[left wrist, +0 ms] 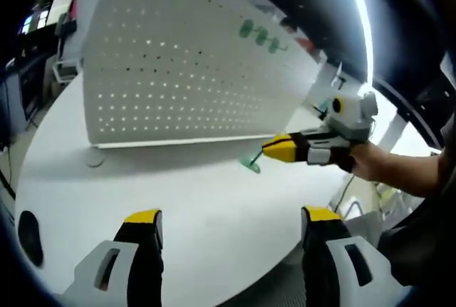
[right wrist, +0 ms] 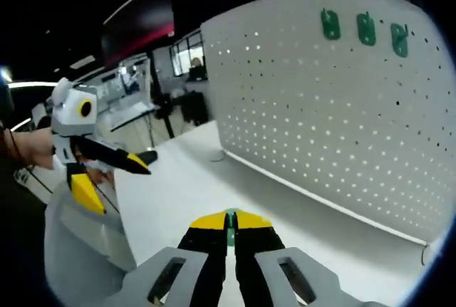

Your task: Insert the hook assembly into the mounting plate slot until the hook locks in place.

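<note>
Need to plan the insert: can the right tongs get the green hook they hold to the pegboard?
Probably yes. The right tongs grip the green hook; bare table lies before the pegboard.

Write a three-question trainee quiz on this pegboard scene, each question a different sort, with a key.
1. True or false: the right gripper is shut on a green plastic hook.
2. How many green hooks already hang on the white perforated pegboard? A) one B) three C) five
3. Fill in: the left gripper has its yellow-tipped jaws ____ above the white table.

Key: 1 true; 2 B; 3 open (nothing between them).
</note>
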A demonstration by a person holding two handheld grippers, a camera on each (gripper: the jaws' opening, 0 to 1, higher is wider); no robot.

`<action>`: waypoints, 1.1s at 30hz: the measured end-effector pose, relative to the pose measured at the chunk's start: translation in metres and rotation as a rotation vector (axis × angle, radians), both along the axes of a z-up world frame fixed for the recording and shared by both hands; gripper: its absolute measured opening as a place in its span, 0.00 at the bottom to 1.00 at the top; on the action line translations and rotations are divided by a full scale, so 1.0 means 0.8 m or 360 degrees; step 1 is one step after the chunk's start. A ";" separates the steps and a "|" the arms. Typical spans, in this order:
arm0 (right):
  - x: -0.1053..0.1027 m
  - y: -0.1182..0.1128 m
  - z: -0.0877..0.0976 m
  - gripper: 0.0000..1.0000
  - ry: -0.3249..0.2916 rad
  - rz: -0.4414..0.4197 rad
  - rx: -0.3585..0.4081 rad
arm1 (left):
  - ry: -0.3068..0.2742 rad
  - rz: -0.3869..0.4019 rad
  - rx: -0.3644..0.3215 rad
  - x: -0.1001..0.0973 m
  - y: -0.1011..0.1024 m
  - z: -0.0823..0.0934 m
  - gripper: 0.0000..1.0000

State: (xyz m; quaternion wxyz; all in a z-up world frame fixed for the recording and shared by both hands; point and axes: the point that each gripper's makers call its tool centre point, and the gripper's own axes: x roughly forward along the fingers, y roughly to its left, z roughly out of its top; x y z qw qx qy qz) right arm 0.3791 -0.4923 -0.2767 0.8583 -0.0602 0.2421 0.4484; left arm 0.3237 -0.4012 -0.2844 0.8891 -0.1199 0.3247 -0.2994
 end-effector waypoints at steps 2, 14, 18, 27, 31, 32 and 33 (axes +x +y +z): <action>-0.013 0.006 0.007 0.00 -0.0012 0.0045 0.0011 | 0.0023 0.0007 -0.0031 -0.002 -0.002 0.003 0.77; -0.075 0.039 0.038 0.00 -0.0046 0.0293 0.0165 | 0.0135 -0.0008 -0.0283 -0.008 -0.017 0.020 0.49; -0.087 0.044 0.050 0.00 -0.0095 0.0374 0.0201 | 0.0171 -0.0039 -0.0349 -0.015 -0.024 0.023 0.41; -0.105 0.053 0.067 0.00 -0.0123 0.0501 0.0267 | 0.0228 -0.0081 -0.0400 -0.023 -0.033 0.023 0.32; -0.109 0.059 0.075 0.00 -0.0163 0.0558 0.0276 | 0.0244 -0.0101 -0.0468 -0.026 -0.039 0.028 0.24; -0.109 0.059 0.075 0.00 -0.0176 0.0567 0.0267 | 0.0247 -0.0100 -0.0476 -0.026 -0.040 0.029 0.23; -0.109 0.059 0.075 0.00 -0.0175 0.0571 0.0264 | 0.0249 -0.0103 -0.0480 -0.027 -0.040 0.029 0.23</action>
